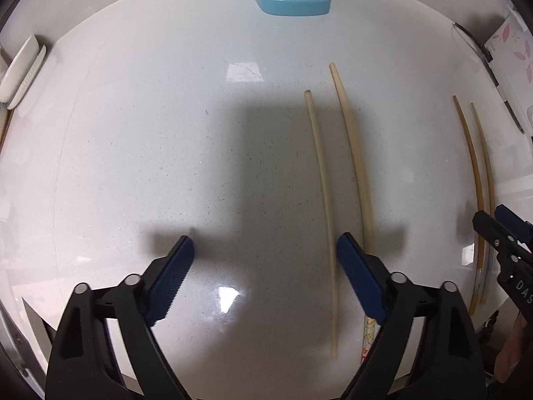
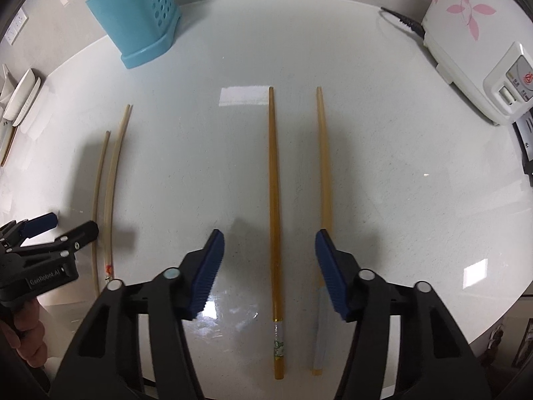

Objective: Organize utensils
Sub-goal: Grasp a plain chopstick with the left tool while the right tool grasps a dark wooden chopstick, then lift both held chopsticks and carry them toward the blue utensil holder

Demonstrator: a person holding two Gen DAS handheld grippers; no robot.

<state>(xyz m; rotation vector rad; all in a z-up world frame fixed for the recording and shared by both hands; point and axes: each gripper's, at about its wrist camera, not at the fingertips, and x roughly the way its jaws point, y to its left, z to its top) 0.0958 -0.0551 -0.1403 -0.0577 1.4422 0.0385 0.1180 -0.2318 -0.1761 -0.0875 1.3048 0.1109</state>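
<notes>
Two pairs of chopsticks lie side by side on the white countertop (image 1: 133,166). In the left wrist view, my left gripper (image 1: 266,243) stands open over the pale pair. One pale chopstick (image 1: 319,166) runs just inside the right finger and the other (image 1: 353,153) passes under it. My right gripper (image 2: 269,236) is open over the amber pair. The darker amber chopstick (image 2: 273,183) lies between its pads untouched, and the lighter one (image 2: 324,173) disappears under the right finger. A blue perforated utensil holder (image 2: 140,23) stands at the back, with a stick tip poking out.
A white rice cooker (image 2: 466,33) with pink flowers and its black cord (image 2: 399,18) occupy the back right. White dishes (image 2: 23,96) lean at the far left. The counter's front edge runs close under both grippers. A hand (image 2: 30,333) holds the left gripper (image 2: 71,223).
</notes>
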